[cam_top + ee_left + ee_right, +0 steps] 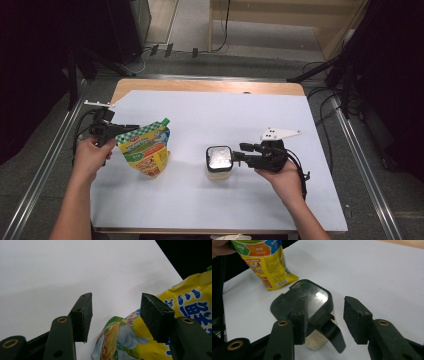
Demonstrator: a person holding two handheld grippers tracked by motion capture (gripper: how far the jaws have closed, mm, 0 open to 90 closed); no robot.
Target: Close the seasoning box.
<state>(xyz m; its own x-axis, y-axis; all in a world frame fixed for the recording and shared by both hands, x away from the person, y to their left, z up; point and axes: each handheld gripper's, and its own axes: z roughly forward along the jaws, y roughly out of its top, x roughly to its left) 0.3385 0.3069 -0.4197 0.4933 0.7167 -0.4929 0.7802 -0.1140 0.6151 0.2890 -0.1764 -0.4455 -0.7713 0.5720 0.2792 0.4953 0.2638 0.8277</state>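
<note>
Standing on the white sheet that covers the table, a small jar sits right of centre, toward the near side. It has a black lid with a clear, shiny panel, and a pale filling shows through its lower wall. In the right gripper view a black latch tab hangs off the lid's near edge, down the side of the jar.

Right gripper: held level in the right hand, pointing left at the jar. Its jaws stand partly apart. The latch tab lies in the gap between them, close to one pad; no pad presses on it, as far as I can tell. A grey three-cornered plate rides on top of the gripper.

Left gripper: held in the left hand at the left edge of the sheet. Its jaws are fairly wide. A yellow snack bag with green and blue print stands just right of it. In the left gripper view the bag's top lies beside and behind the right-hand pad, the gap between the pads open over bare sheet and a corner of the bag. I cannot tell whether that pad touches the bag.

Bag and jar stand well apart, bag left, jar right.
</note>
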